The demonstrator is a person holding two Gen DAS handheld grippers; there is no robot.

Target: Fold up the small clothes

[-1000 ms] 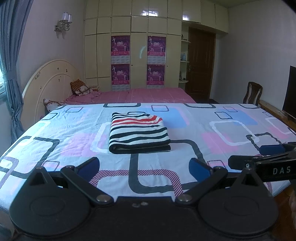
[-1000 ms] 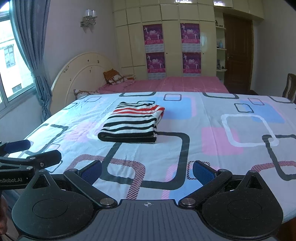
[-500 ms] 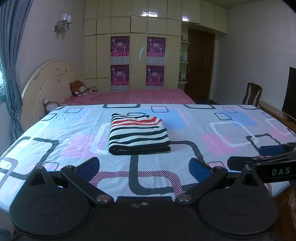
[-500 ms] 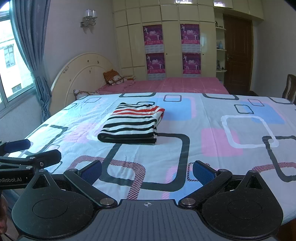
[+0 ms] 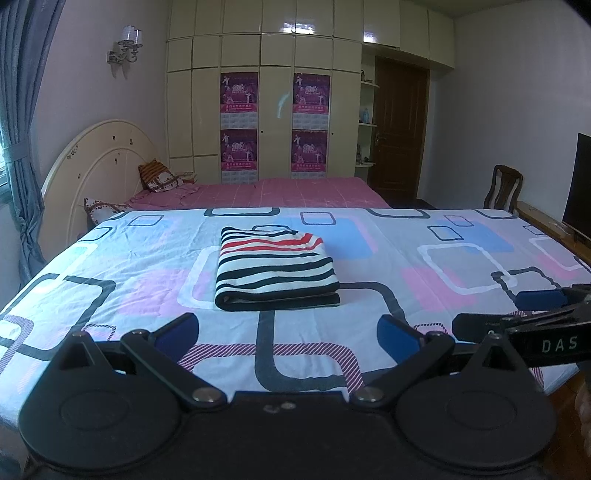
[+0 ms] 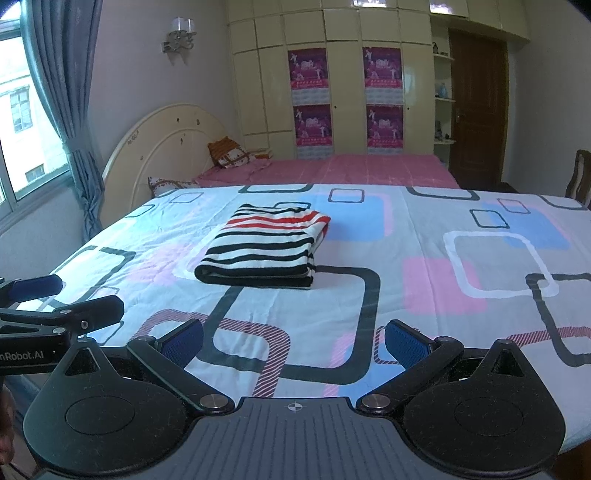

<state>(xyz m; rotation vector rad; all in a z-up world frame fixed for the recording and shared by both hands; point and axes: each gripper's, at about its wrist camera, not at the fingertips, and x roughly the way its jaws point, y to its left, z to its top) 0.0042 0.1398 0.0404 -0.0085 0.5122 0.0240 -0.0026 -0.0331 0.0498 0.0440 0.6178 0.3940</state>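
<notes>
White letters "DAS" show on the right gripper [image 5: 532, 314] and "nRobot.AI" (cut off at the frame edge) on the left gripper [image 6: 55, 299]. Both are spread wide and empty, their blue ribbed pads [image 6: 404, 341] clear of the cloth. The striped garment [image 5: 275, 267], a soft folded rectangle, lies mid-way on the patterned bedsheet [image 5: 461, 258].

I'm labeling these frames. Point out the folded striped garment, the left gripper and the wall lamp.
folded striped garment [image 5: 275, 267], left wrist view, top face.
left gripper [image 5: 288, 332], left wrist view, midway between fingertips.
wall lamp [image 6: 181, 31], right wrist view, glass shades.
</notes>
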